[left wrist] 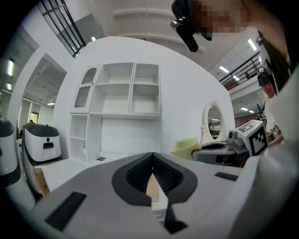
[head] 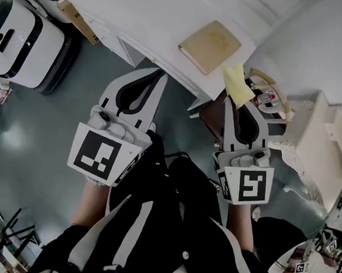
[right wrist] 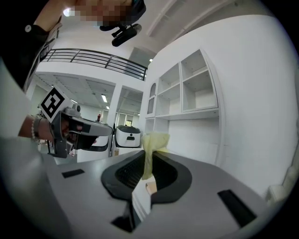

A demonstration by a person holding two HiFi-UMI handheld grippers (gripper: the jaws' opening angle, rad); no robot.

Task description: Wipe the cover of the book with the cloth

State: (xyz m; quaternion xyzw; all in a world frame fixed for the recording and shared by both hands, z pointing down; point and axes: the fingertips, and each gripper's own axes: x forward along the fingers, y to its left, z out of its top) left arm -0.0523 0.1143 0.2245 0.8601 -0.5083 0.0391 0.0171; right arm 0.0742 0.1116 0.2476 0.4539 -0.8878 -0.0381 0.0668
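A tan book lies flat on the white table near its front edge. My right gripper is shut on a pale yellow cloth, held just off the table's corner, right of the book. In the right gripper view the cloth stands up between the closed jaws of the right gripper. My left gripper is shut with nothing in it, its tips at the table's front edge, left of the book. The left gripper view shows that gripper closed and the cloth beyond.
A white and black machine stands on the floor at the left, with a cardboard box beside the table. A round mirror and white shelves rise behind the table. White ornate furniture is at the right.
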